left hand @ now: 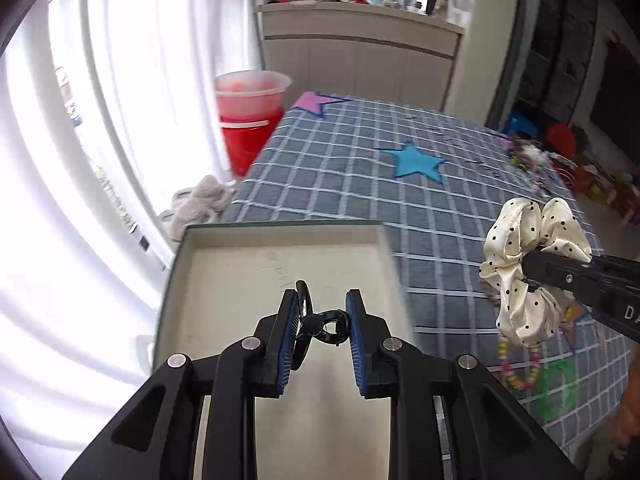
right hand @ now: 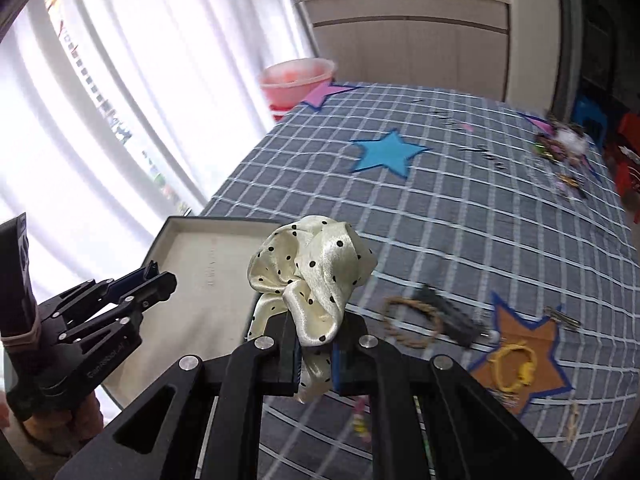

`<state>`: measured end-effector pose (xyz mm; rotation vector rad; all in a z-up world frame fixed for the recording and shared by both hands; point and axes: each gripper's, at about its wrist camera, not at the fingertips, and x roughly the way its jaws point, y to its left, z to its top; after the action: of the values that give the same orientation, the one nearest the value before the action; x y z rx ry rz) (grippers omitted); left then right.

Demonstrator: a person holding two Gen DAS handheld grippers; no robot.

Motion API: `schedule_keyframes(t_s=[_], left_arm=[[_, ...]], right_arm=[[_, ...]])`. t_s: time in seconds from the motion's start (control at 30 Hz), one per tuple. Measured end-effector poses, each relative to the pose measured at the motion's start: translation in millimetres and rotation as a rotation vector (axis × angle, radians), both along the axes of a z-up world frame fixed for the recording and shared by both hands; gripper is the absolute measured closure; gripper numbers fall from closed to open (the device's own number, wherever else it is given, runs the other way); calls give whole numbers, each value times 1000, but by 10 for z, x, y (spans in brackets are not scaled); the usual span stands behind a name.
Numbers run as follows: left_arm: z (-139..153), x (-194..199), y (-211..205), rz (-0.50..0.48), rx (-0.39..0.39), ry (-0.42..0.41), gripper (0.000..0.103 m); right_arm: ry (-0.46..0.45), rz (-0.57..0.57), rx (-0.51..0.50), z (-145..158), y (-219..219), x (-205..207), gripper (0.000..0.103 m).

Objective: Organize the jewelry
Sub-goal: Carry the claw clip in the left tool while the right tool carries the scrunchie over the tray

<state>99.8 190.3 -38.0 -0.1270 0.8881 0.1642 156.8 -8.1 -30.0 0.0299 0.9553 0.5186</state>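
Left gripper (left hand: pixel 322 322) pinches a black clip (left hand: pixel 320 320) over the box (left hand: pixel 224 264); at 3 o'clock, right gripper (right hand: pixel 314 354) clamps a scrunchie (right hand: pixel 312 272).

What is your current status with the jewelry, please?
Left gripper shut on black hair clip, over box. Right gripper shut on polka-dot scrunchie. Nothing in the way.

From the left wrist view, the open box (left hand: pixel 224 272) lies on the checked tablecloth (left hand: pixel 360 184) at its near left corner, with the bucket (left hand: pixel 248 120) at eleven o'clock beyond the cloth's edge and the cabinet (left hand: pixel 360 52) at twelve o'clock behind. From the right wrist view, the braided bracelet (right hand: pixel 412 322), the flat clip (right hand: pixel 452 316) and the cord bracelet (right hand: pixel 512 366) lie at three o'clock of the box, well apart from a small pile of trinkets (right hand: pixel 560 140) at the far right edge at one o'clock.
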Motion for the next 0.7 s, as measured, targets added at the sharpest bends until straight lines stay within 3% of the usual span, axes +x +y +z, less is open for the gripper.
schedule_keyframes(t_s=[0.37,0.7], left_arm=[[-436,151,487,88,8,78,71],[-666,416,560,86,12,132,71]], right_arm=[[43,143,-43,-307,1101,276,91],[114,137,-127,-740,1358,649,91]])
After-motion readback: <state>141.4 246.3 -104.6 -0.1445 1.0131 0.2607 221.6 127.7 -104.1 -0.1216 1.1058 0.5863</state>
